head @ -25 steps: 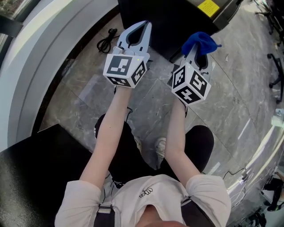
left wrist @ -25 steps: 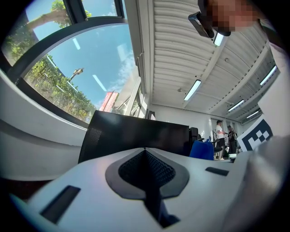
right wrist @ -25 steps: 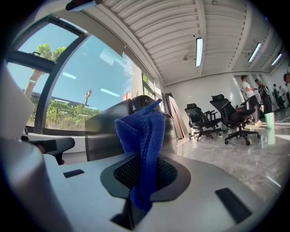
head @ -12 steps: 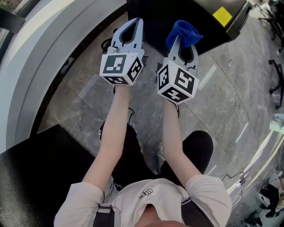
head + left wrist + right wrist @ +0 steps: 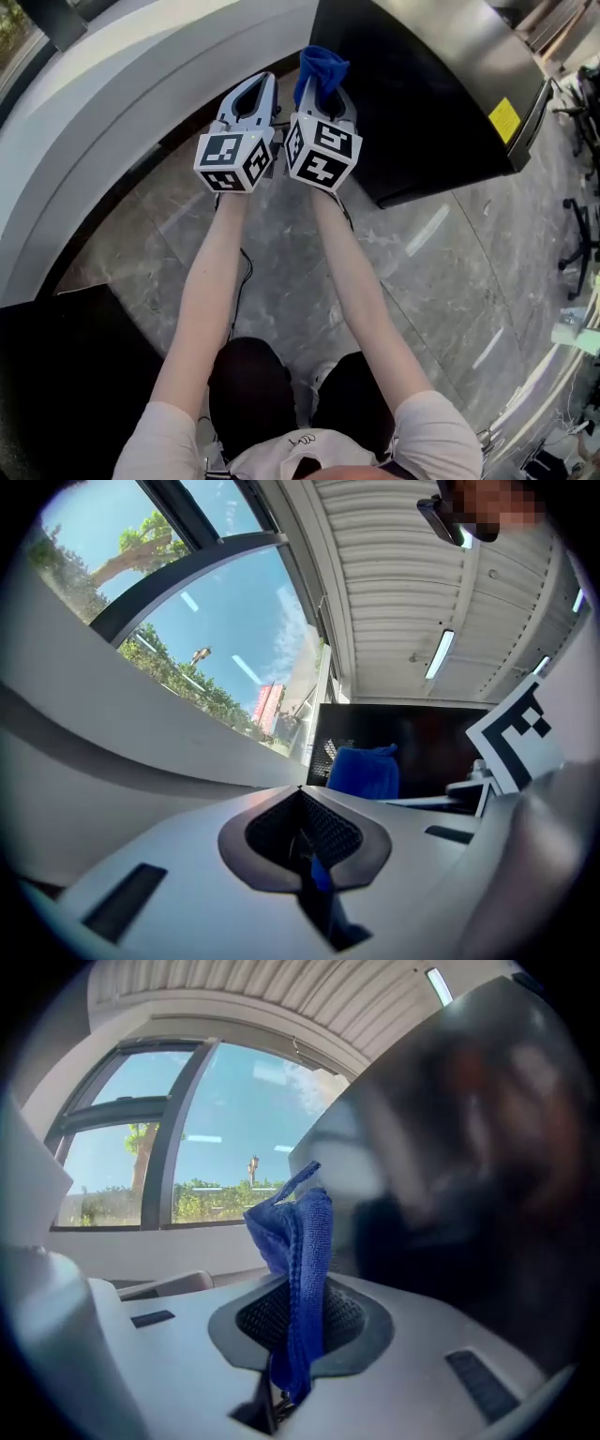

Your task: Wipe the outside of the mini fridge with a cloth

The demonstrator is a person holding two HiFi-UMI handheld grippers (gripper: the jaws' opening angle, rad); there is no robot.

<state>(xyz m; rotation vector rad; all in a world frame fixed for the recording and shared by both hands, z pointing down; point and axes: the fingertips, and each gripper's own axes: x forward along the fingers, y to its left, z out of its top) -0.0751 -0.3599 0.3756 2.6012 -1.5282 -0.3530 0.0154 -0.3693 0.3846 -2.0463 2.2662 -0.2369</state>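
Grey stone floor (image 5: 441, 272), black mini fridge (image 5: 405, 122) standing

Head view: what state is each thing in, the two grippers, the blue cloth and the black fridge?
Left gripper: shut, empty.
Right gripper: shut on the blue cloth.
Blue cloth: bunched, sticking out past the jaws.
Mini fridge: upright; door state unclear.

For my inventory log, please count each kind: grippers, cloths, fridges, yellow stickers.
Grey handheld grippers with marker cubes: 2 (left gripper, right gripper)
Blue woven cloth: 1
Black box-shaped mini fridge: 1
Yellow rectangular sticker: 1
Total: 5
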